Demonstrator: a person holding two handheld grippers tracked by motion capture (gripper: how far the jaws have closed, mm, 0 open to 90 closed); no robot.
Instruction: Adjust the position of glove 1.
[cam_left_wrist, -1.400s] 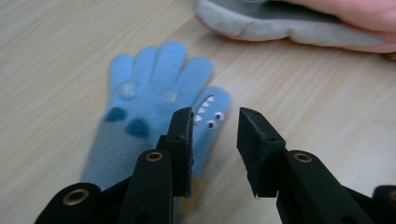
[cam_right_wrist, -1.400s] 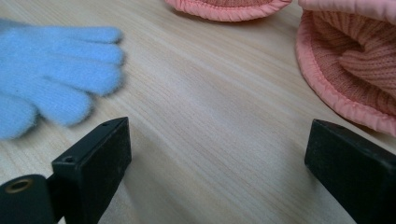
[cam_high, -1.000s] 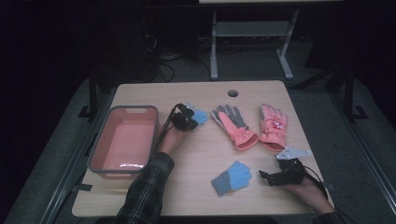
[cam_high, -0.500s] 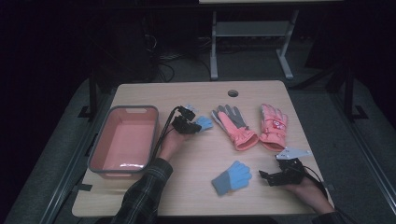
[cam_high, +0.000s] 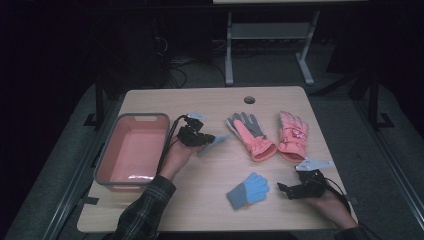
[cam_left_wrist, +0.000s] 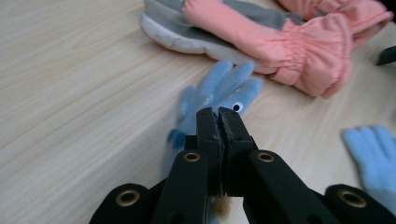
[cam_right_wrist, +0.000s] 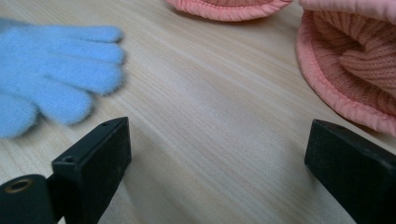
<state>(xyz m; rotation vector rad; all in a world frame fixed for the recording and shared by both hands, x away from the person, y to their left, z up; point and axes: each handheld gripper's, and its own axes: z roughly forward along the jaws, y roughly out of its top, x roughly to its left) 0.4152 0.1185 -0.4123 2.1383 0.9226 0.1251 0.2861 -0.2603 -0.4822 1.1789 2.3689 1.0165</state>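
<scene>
Table (cam_high: 210, 200): L jaws pinching blue glove (cam_left_wrist: 219, 88).

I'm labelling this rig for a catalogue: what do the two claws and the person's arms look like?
Both the left claw and the right claw are black with flat jaws and brass-coloured rivets, each topped by a grey three-cornered plate and trailing black cable. The left arm wears a dark plaid sleeve.

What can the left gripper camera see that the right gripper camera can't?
The left gripper view alone shows the left claw shut on a small blue glove with a googly eye, and the grey palm of a pink glove. The right gripper view alone shows the right claw open over bare table. Both show the other blue glove and pink cuffs.
</scene>
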